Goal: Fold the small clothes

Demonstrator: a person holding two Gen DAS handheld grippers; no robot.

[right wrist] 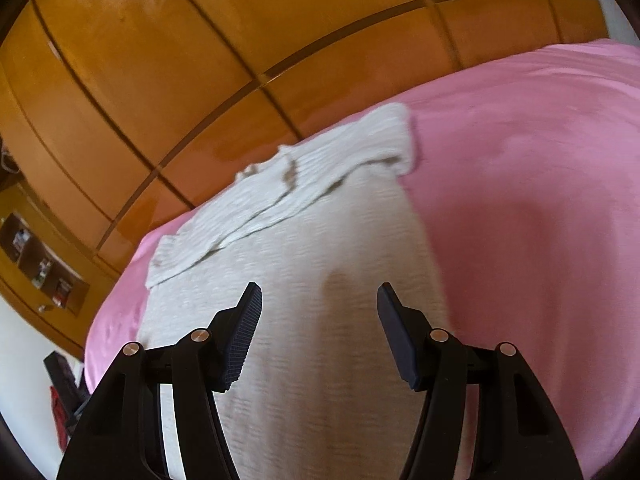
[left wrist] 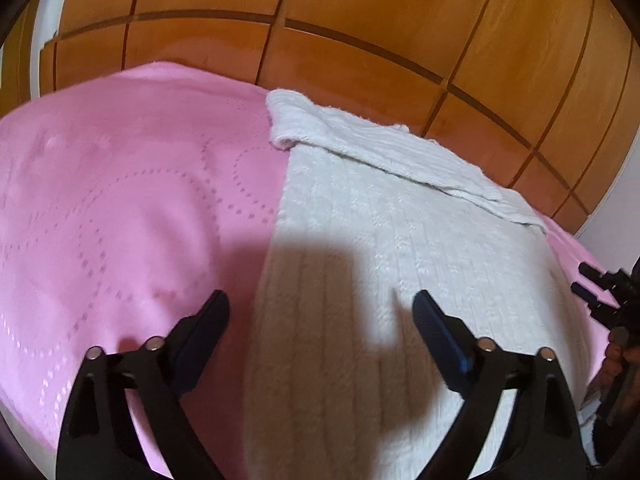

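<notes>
White ribbed knit fills the middle of both your wrist views: a small sweater (left wrist: 400, 240) lies flat on the pink blanket (left wrist: 120, 200) that covers the bed. Its body runs lengthwise away from you, and at the far end a sleeve or folded-over part (left wrist: 360, 136) lies across it at a slant, with a thicker rolled edge toward the pink side. In the right wrist view that same folded part (right wrist: 280, 184) looks rumpled, with a few creases, and the sweater's far edge lies close to the edge of the bed.

Your left tongs (left wrist: 320, 308) are released, the two dark fingers spread wide with nothing between them. They hover over the near end of the sweater, one finger (left wrist: 208, 320) above the pink blanket and the other above the knit, straddling the sweater's long edge. Their shadow falls dark across the knit just ahead.

Your right tongs (right wrist: 320, 300) are released too, fingers parted and holding nothing, both over the near part of the sweater (right wrist: 320, 280). From the left wrist camera you can see them at the right edge (left wrist: 600, 292), over the blanket beside the garment, with a hand gripping the handle below.

Behind the bed stands a glossy orange-brown wooden wardrobe (right wrist: 200, 60) with dark seams between its panels. The pink blanket (right wrist: 540, 200) carries a dotted embossed pattern on the left view's side.
</notes>
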